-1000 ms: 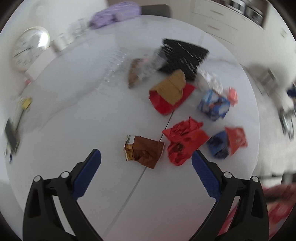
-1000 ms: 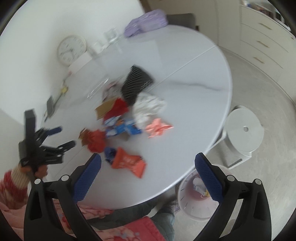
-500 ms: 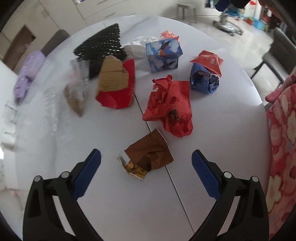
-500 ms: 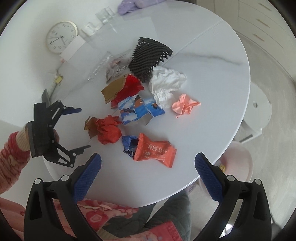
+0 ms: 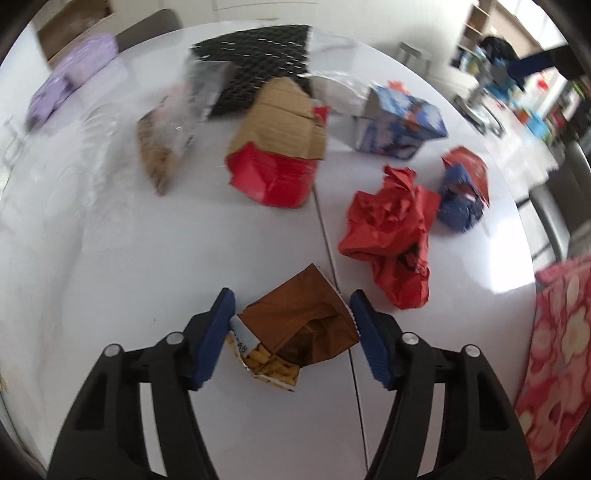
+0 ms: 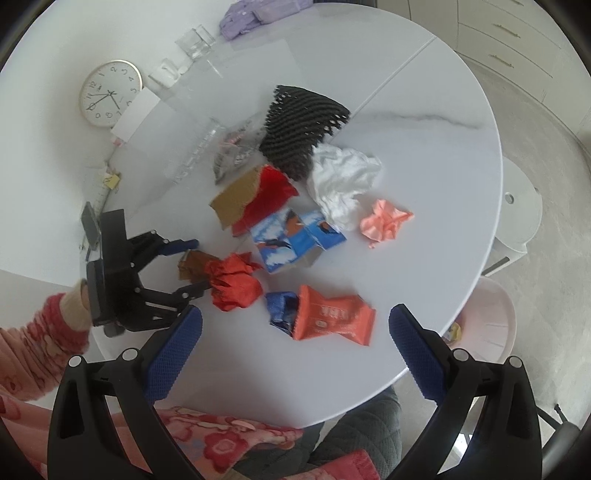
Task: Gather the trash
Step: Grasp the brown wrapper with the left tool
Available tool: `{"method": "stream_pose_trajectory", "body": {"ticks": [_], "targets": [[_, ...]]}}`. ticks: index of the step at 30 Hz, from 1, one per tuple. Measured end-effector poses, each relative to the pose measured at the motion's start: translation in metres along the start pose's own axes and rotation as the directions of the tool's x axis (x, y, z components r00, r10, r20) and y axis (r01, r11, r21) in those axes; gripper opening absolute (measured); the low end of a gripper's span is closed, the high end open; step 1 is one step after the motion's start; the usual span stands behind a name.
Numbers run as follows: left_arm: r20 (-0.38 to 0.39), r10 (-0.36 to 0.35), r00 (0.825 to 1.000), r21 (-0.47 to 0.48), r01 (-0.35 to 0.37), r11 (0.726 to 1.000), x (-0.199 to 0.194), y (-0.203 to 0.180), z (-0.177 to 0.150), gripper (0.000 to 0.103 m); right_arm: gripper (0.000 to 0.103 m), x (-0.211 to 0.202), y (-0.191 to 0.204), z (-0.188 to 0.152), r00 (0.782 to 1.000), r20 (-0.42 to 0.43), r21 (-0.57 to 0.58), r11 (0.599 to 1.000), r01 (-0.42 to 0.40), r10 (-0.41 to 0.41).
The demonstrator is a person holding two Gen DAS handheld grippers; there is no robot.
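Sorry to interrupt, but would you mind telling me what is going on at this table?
A person is clearing litter off a round white table. The left gripper has its jaws either side of a torn brown snack bag, not yet closed on it. The right gripper hangs open above the table edge, holding nothing. A pink bin waits on the floor.

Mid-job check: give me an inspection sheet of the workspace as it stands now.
Surface: round white table, seam across it.
Job's things: brown snack bag between the left gripper's fingers; crumpled red wrapper; red-and-cardboard box; blue carton; orange packet; white tissue; pink wad; black foam net.
Clutter: clock, glasses, purple pouch.
Grippers: left gripper open around the bag; right gripper open, empty.
Cables: nothing seen.
Surroundings: pink bin, white stool.
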State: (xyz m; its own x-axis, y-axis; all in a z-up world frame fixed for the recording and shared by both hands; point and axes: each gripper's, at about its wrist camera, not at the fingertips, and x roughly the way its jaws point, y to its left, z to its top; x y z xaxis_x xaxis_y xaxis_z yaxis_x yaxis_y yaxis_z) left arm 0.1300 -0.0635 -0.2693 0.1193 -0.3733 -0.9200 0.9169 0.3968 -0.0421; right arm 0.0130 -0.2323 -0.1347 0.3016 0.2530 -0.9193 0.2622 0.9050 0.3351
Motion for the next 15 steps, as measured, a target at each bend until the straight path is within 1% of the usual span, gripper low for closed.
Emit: {"method": "stream_pose_trajectory", "body": {"ticks": [2, 3, 4, 5, 9, 12, 13, 14, 15], "targets": [[0.013, 0.003, 1.000, -0.071, -0.002, 0.997, -0.002, 0.006, -0.001, 0.056, 0.100, 0.001, 0.005, 0.001, 1.000, -0.002, -0.012, 1.000, -0.006, 0.006], [0.018, 0.001, 1.000, -0.108, 0.001, 0.994, -0.004, 0.010, -0.004, 0.053, 0.100, 0.002, 0.008, 0.001, 1.000, -0.007, -0.020, 1.000, -0.011, 0.011], [0.025, -0.005, 1.000, -0.160, 0.009, 0.987, -0.005, 0.013, -0.005, 0.049, 0.100, 0.003, 0.010, 0.001, 1.000, -0.011, -0.026, 1.000, -0.014, 0.014], [0.034, -0.004, 0.999, -0.216, 0.011, 0.976, -0.006, 0.018, -0.006, 0.048, 0.100, 0.004, 0.013, 0.001, 1.000, -0.014, -0.032, 0.999, -0.020, 0.019], [0.049, 0.027, 0.998, -0.327, -0.009, 0.945, -0.010, 0.026, -0.016, 0.043, 0.100, 0.010, 0.031, -0.002, 0.997, -0.035, -0.083, 0.994, -0.068, 0.065], [0.043, 0.042, 0.998, -0.413, -0.021, 0.910, -0.011, 0.029, -0.023, 0.041, 0.100, 0.024, 0.054, -0.004, 0.993, -0.067, -0.138, 0.985, -0.103, 0.095], [0.044, 0.057, 0.997, -0.454, -0.031, 0.891, -0.016, 0.031, -0.026, 0.041, 0.100, 0.030, 0.063, -0.005, 0.991, -0.080, -0.160, 0.980, -0.114, 0.103], [0.047, 0.076, 0.996, -0.482, -0.044, 0.875, -0.021, 0.032, -0.028, 0.041, 0.100, 0.037, 0.073, -0.005, 0.990, -0.092, -0.188, 0.975, -0.121, 0.105], [0.052, 0.090, 0.995, -0.500, -0.052, 0.864, -0.026, 0.032, -0.030, 0.041, 0.100, 0.048, 0.084, -0.006, 0.992, -0.100, -0.226, 0.969, -0.102, 0.081]]}}
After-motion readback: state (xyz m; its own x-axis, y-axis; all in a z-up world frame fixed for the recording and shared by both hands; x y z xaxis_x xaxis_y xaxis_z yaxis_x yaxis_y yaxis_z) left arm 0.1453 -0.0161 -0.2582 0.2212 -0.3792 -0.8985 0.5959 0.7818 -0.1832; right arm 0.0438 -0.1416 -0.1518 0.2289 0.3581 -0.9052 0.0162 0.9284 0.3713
